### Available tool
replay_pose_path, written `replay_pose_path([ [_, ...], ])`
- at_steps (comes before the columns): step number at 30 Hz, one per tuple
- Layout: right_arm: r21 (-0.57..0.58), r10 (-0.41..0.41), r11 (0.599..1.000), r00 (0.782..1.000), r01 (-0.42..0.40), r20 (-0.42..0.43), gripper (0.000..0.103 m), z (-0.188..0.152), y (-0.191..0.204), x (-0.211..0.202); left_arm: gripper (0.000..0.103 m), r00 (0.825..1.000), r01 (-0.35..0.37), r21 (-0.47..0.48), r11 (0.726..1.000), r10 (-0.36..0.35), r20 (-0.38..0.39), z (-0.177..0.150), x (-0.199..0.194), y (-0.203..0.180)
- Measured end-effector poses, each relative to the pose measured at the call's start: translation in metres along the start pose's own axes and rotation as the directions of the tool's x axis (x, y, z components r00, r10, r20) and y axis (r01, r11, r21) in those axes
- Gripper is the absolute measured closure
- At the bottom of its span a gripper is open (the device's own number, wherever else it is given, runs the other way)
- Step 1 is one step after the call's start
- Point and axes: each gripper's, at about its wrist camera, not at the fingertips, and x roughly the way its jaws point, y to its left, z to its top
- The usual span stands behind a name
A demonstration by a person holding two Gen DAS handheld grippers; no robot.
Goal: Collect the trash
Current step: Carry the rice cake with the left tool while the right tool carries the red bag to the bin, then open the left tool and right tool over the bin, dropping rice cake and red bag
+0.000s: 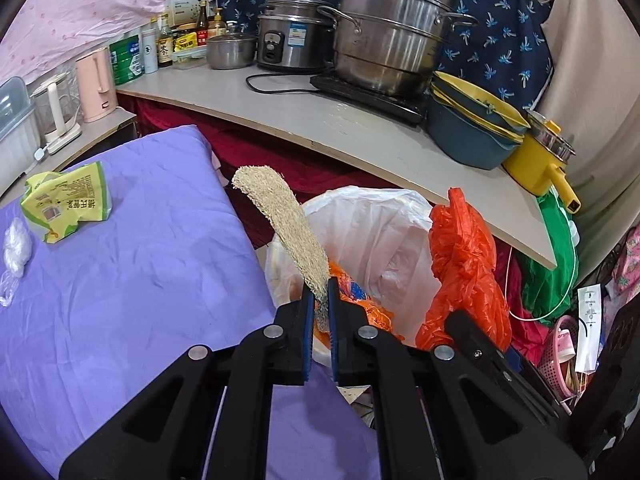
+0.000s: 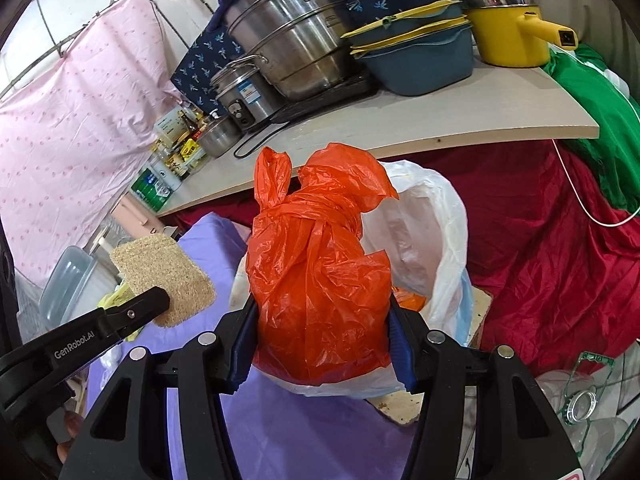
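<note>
Two grippers: both are seen loaded, each clamped on one item of trash.
Left gripper (image 1: pixel 319 292): the blue pads are drawn almost together, and the lower end of a flat tan loofah pad (image 1: pixel 280 220) is pinched between them.
Loofah pad position: it is held tilted up and to the left, above the near rim of the white bin bag (image 1: pixel 380 232).
Right gripper (image 2: pixel 322 320): the jaws are held about half apart and are pressed on both sides of a knotted orange plastic bag (image 2: pixel 316 264).
Orange bag position: it is gripped by its lower half, with the knot on top, directly in front of the white bin bag's mouth.
White bin bag: it is seen open, with orange scraps lying inside; it is placed between the purple cushion (image 1: pixel 140 280) and the red cloth (image 2: pixel 540 240).
Remaining trash: a crumpled green-yellow packet (image 1: pixel 66 204) and a clear plastic wad (image 1: pixel 16 248) are left on the cushion, well apart from the bin bag.
Surroundings: a pale shelf (image 1: pixel 320 120) is set beyond the bag and is loaded with a steel steamer pot (image 1: pixel 392 40), a rice cooker (image 1: pixel 292 36), blue basins (image 1: pixel 468 128) and a yellow saucepan (image 1: pixel 536 164).
Obstruction: in the right wrist view, much of the bin bag's opening is covered by the orange bag.
</note>
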Motion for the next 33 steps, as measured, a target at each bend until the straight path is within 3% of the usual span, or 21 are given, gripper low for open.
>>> replay_pose_path([
  [15, 0.026, -0.022, 0.999, 1.000, 0.022, -0.012, 0.049, 0.001, -0.019, 0.009, 0.094, 0.998, 0.031, 0.038, 0.999, -0.029, -0.049, 0.000, 0.030, -0.019],
  [17, 0.028, -0.023, 0.999, 1.000, 0.023, -0.015, 0.049, 0.001, -0.020, 0.011, 0.086, 0.998, 0.036, 0.031, 0.999, -0.035, -0.053, 0.001, 0.032, -0.017],
  [19, 0.030, -0.025, 0.999, 1.000, 0.025, -0.015, 0.049, 0.002, -0.020, 0.012, 0.072, 0.998, 0.034, 0.025, 0.999, -0.033, -0.046, 0.002, 0.032, -0.016],
  [21, 0.031, -0.024, 0.999, 1.000, 0.024, -0.016, 0.049, 0.002, -0.021, 0.013, 0.066, 0.999, 0.025, 0.018, 1.000, -0.025, -0.034, 0.002, 0.030, -0.012],
  [26, 0.029, -0.022, 0.999, 1.000, 0.023, -0.022, 0.048, 0.000, -0.018, 0.018, 0.060, 1.000, 0.009, -0.016, 1.000, -0.009, -0.022, 0.007, 0.027, 0.001],
  [33, 0.030, -0.021, 0.999, 0.999, 0.022, -0.025, 0.041, -0.005, -0.011, 0.024, 0.045, 1.000, -0.015, -0.045, 0.999, 0.014, -0.006, 0.006, 0.021, 0.016],
])
